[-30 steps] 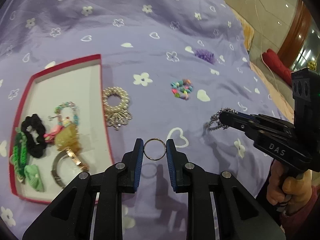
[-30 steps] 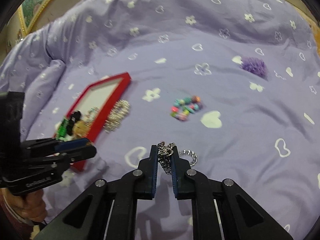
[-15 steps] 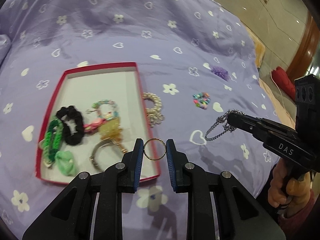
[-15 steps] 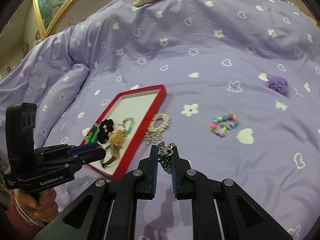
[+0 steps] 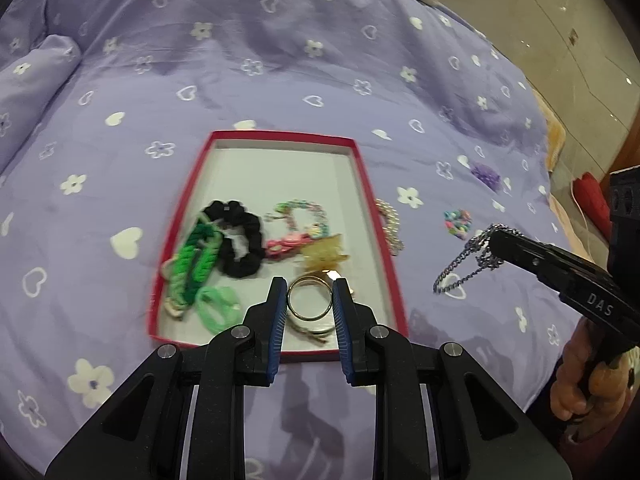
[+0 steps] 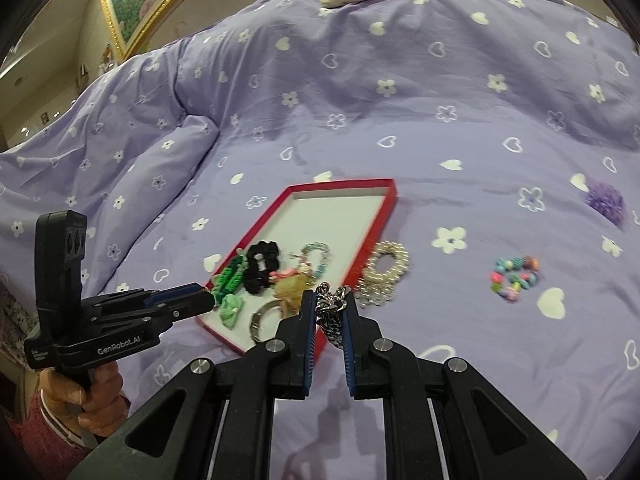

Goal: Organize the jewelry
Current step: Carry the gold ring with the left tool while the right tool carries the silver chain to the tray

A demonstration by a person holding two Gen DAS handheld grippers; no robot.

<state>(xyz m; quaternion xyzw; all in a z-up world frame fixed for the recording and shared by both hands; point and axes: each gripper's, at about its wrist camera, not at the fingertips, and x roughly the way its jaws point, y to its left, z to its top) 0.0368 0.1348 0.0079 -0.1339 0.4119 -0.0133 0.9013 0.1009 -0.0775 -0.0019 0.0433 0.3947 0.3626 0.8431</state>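
A thin gold ring (image 5: 310, 298) is clamped between the blue pads of the left gripper (image 5: 310, 300), held above the near end of the red-rimmed tray (image 5: 360, 168) on the purple bedspread (image 5: 280, 60). A silver chain (image 6: 332, 312) is pinched in the right gripper (image 6: 329, 312), loops dangling just off the tray's right edge. A black scrunchie (image 5: 240, 240), green bands (image 5: 196, 260) and a metal cuff (image 6: 262, 318) are seen inside the tray; a pearl bracelet (image 6: 386, 268), a bead bracelet (image 6: 514, 278) and a purple pom (image 6: 606, 202) are left on the bedspread.
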